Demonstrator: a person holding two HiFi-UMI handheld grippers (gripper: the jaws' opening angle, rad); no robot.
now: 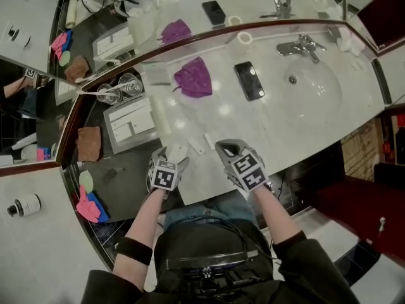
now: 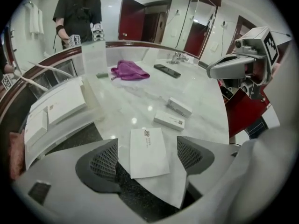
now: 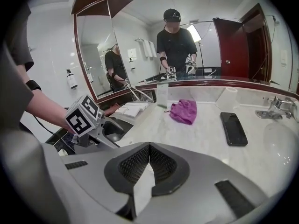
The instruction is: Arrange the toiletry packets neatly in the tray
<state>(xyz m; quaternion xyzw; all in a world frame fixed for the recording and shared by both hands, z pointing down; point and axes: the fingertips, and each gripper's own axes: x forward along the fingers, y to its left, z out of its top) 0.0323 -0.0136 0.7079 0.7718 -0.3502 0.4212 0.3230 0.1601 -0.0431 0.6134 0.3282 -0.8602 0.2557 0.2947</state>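
A flat white toiletry packet (image 2: pixel 148 149) lies on the marble counter's front edge, between the wide-apart jaws of my left gripper (image 2: pixel 149 158); the pads do not touch it. From the head view it sits at the left gripper's (image 1: pixel 172 159) tips as a pale packet (image 1: pixel 178 151). Two small white boxes (image 2: pixel 169 121) (image 2: pixel 180 107) lie just beyond it. The tray (image 2: pixel 70 125), holding white packets (image 2: pixel 63 107), stands to the left. My right gripper (image 3: pixel 148 164) is shut over the counter edge; a white sliver shows under its pads, and I cannot tell what it is.
A purple cloth (image 1: pixel 193 78), a black phone (image 1: pixel 249 80) and the sink (image 1: pixel 313 90) with its faucet (image 1: pixel 302 45) lie farther back. Glasses (image 1: pixel 120 87) stand behind the tray (image 1: pixel 108 129). A brown cloth (image 1: pixel 88 143) and pink items (image 1: pixel 88 206) lie on the dark ledge at left.
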